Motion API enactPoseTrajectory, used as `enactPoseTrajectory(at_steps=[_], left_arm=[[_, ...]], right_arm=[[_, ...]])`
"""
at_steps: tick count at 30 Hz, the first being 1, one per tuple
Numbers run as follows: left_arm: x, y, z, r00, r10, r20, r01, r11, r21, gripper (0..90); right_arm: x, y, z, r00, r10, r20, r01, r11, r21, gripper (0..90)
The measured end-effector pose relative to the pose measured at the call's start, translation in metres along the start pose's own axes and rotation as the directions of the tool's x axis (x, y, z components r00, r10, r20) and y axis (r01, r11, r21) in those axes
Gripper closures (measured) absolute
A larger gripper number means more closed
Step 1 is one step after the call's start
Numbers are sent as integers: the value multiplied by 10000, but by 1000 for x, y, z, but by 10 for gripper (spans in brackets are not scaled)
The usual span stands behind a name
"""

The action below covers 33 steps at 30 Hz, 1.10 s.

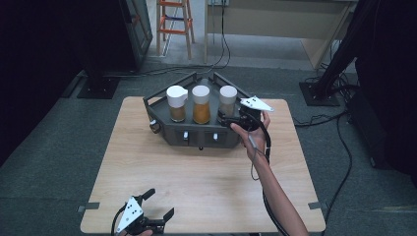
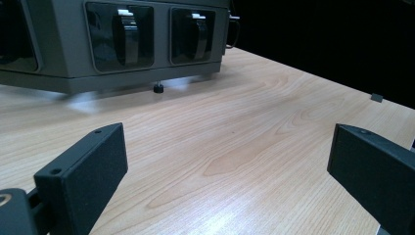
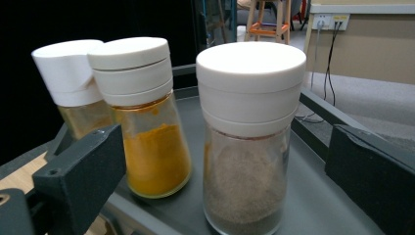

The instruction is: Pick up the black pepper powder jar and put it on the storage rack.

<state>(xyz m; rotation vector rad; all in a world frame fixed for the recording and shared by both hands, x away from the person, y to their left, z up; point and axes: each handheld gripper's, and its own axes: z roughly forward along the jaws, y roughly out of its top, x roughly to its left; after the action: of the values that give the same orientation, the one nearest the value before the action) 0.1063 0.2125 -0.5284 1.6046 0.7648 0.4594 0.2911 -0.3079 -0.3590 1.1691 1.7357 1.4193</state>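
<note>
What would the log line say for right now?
right gripper: open, at grey jar | left gripper: open, near table edge | jars: three in rack

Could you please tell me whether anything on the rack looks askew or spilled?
Nothing spilled. The leftmost white-capped glass jar looks tilted beside the upright orange-powder jar and grey-powder jar on the dark grey rack.

In the high view, the left tool (image 1: 156, 203) is cut off by the bottom edge, and the hand holding it is barely seen. The lower part of the grey-filled jar (image 1: 227, 101) is hidden behind the right tool (image 1: 227, 118). In the right gripper view, the leftmost jar (image 3: 73, 88) is partly covered by the orange-filled jar (image 3: 142, 117), and its contents cannot be told. In the left gripper view, the rack (image 2: 63, 73) is cropped at the upper left.
</note>
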Motion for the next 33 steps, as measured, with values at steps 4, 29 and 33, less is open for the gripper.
enactPoseTrajectory(at_steps=[4, 29, 33], left_arm=[[0, 0, 0, 10000, 17, 0, -17, 10000, 16, 12], [0, 0, 0, 10000, 43, -25, -43, 10000, 2, 12], [0, 0, 0, 10000, 24, -31, -24, 10000, -7, 12]], right_arm=[[1, -3, -6, 9998, 28, -181, -29, 10000, -62, 15], [13, -38, -47, 9931, -101, -1168, 31, 9982, -607, 15], [15, -43, -51, 9913, -221, -1299, 142, 9980, -614, 15]])
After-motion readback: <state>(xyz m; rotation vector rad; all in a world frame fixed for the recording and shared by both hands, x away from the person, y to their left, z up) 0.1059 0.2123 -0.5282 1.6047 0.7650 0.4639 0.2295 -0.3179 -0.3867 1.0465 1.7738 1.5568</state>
